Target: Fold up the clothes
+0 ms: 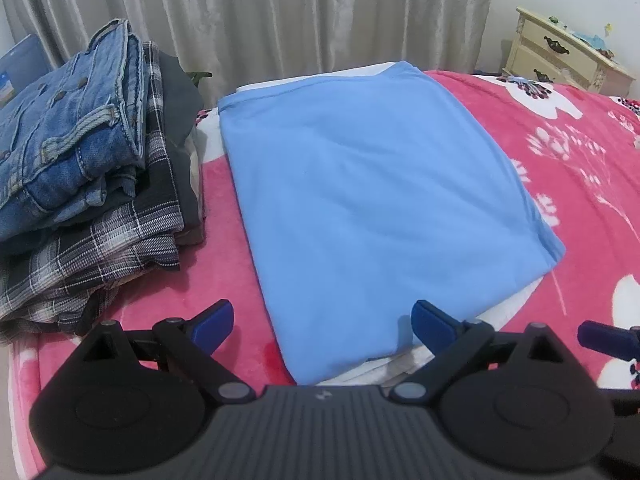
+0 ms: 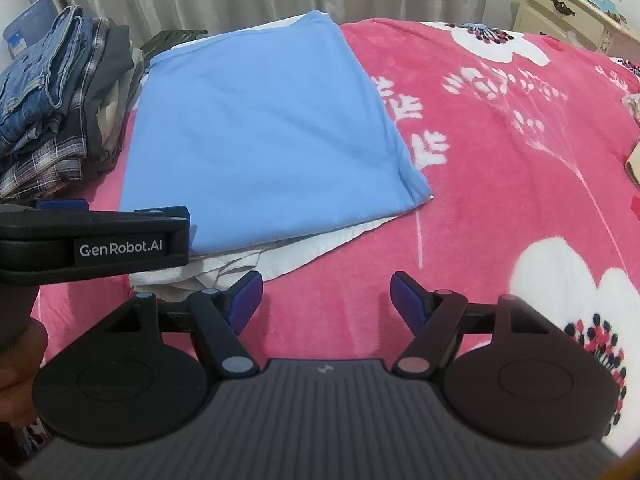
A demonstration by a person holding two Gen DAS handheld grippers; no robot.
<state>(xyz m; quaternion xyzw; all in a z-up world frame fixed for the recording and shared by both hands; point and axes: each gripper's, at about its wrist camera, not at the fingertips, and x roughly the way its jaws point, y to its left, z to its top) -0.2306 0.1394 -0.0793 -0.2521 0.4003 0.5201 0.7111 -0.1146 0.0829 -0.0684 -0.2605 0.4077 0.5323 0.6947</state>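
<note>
A light blue garment (image 1: 360,200) (image 2: 260,136) lies folded flat on the pink flowered blanket, with a white cloth (image 2: 304,248) (image 1: 508,308) showing from under its near edge. My left gripper (image 1: 324,326) hovers open at the garment's near edge, the blue cloth between its spread blue fingers (image 1: 432,324) but not pinched. My right gripper (image 2: 326,302) is open over bare blanket, just near and right of the white cloth's corner. The left gripper's body (image 2: 120,240) shows side-on at the left of the right wrist view.
A stack of folded clothes, jeans (image 1: 68,128) (image 2: 36,84) on top of plaid and dark pieces, sits left of the blue garment. Grey curtains (image 1: 280,12) hang behind. A cream bedside cabinet (image 1: 560,56) (image 2: 572,16) stands far right. The pink blanket (image 2: 520,160) spreads right.
</note>
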